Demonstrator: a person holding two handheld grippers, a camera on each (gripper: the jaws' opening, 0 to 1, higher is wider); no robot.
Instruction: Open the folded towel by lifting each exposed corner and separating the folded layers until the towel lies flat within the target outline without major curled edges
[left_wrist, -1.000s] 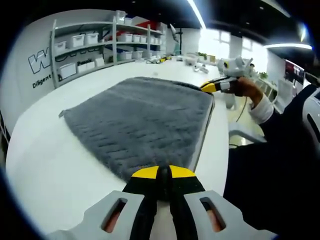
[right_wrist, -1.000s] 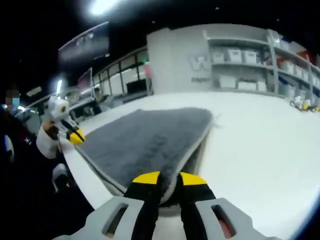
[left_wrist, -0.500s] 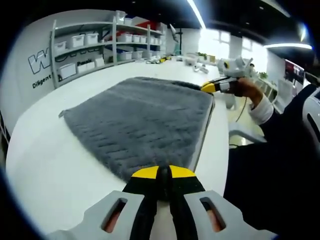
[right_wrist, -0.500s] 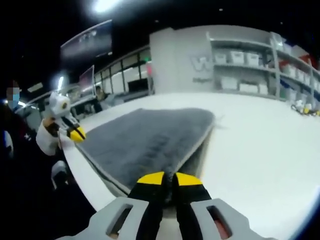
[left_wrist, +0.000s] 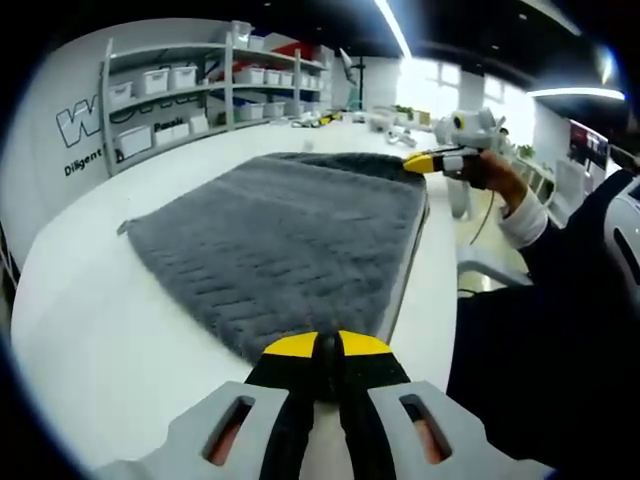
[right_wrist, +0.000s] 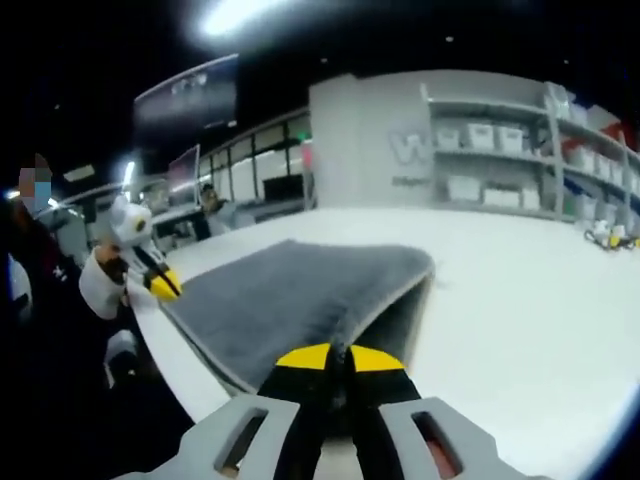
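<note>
**Both tools clamped on the grey towel's near edge**

Left tool (left_wrist: 327, 345), yours, sits with its yellow-tipped jaws pressed together on a corner of the grey towel (left_wrist: 290, 235), at the edge of the white counter (left_wrist: 100, 330) closest to you. Your right tool (right_wrist: 340, 358) grips the towel (right_wrist: 290, 300) the same way at the neighbouring corner along that same edge; its jaws are closed on the pile, and the top layer arches up from the counter (right_wrist: 520, 300) there, leaving a dark gap beneath the fold on the side nearest the tool.

Seen from your left tool, the right tool (left_wrist: 425, 162) and the hand (left_wrist: 495, 175) holding it appear at the towel's far corner, over the counter's edge, with a white cuff and dark sleeve behind. Seen from your right tool, the left tool (right_wrist: 163, 285) shows at the opposite end of the same edge, its yellow tips at the cloth.

The towel spreads across the middle of the counter, textured face up, its far edge well short of the counter's far side. White shelves (left_wrist: 185, 85) with storage bins line the wall beyond, next to partial lettering.
</note>
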